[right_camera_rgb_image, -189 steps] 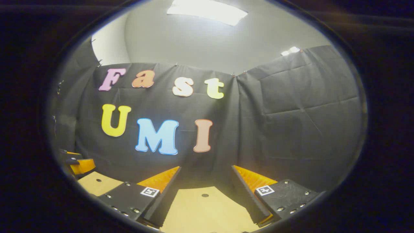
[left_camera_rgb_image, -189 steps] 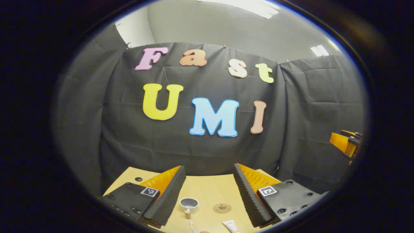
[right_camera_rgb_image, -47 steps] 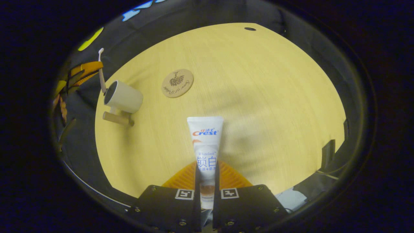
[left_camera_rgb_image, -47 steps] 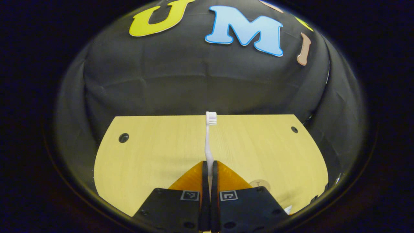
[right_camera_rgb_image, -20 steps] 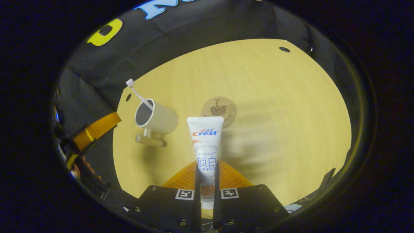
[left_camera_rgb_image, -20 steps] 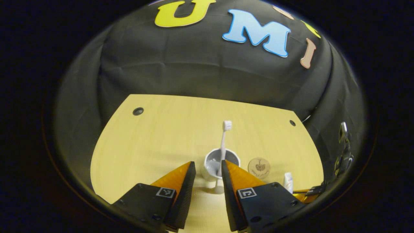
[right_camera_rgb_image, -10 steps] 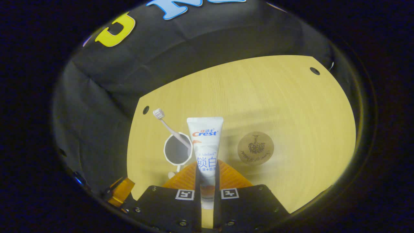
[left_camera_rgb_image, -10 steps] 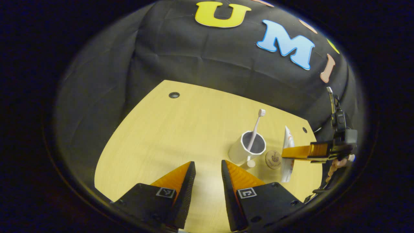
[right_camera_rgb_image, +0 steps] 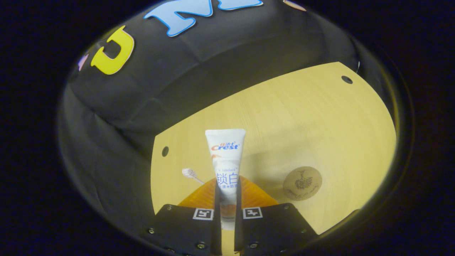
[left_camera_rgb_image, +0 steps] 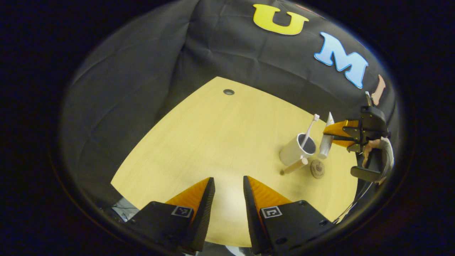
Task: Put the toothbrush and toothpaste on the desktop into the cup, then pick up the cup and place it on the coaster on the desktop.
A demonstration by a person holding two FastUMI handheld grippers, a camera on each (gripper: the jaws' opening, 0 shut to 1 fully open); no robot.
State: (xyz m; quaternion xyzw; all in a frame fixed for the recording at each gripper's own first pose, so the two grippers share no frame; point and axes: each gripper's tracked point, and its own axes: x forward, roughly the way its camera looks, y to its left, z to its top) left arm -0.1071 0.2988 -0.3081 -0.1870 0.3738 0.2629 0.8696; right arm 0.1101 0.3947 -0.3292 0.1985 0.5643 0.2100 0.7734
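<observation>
**Right gripper view: toothpaste clamped above the cup, toothbrush already in**

Right gripper view gives me the toothpaste (right_camera_rgb_image: 226,160) dead centre, standing up between my right gripper's (right_camera_rgb_image: 226,199) two fingers, which press on it from both sides low on the tube. Its flat crimped end points away from the camera. Just left of the tube I can see the bristle head of the toothbrush (right_camera_rgb_image: 190,174) poking out from behind the fingers; the cup itself I cannot make out from this camera. To the right, lying flat on the desktop (right_camera_rgb_image: 302,117), is the round coaster (right_camera_rgb_image: 302,183) with a dark plant drawing on it, well apart from the tube.

From the left gripper view I get the wider picture. The white cup (left_camera_rgb_image: 297,150) stands upright on the far right part of the desktop (left_camera_rgb_image: 213,142), its wooden handle (left_camera_rgb_image: 294,166) sticking out toward me. The toothbrush (left_camera_rgb_image: 310,127) leans inside it, head up. The coaster (left_camera_rgb_image: 317,169) sits just beside the cup, bare. The toothpaste (left_camera_rgb_image: 326,137) hangs upright right next to the cup's rim, cap end down, gripped by the right gripper (left_camera_rgb_image: 337,132), with a hand (left_camera_rgb_image: 371,146) behind it.

My left gripper (left_camera_rgb_image: 227,199) is parted with a gap between its fingers, holding nothing, over the near edge of the desktop and well away from the cup.
</observation>
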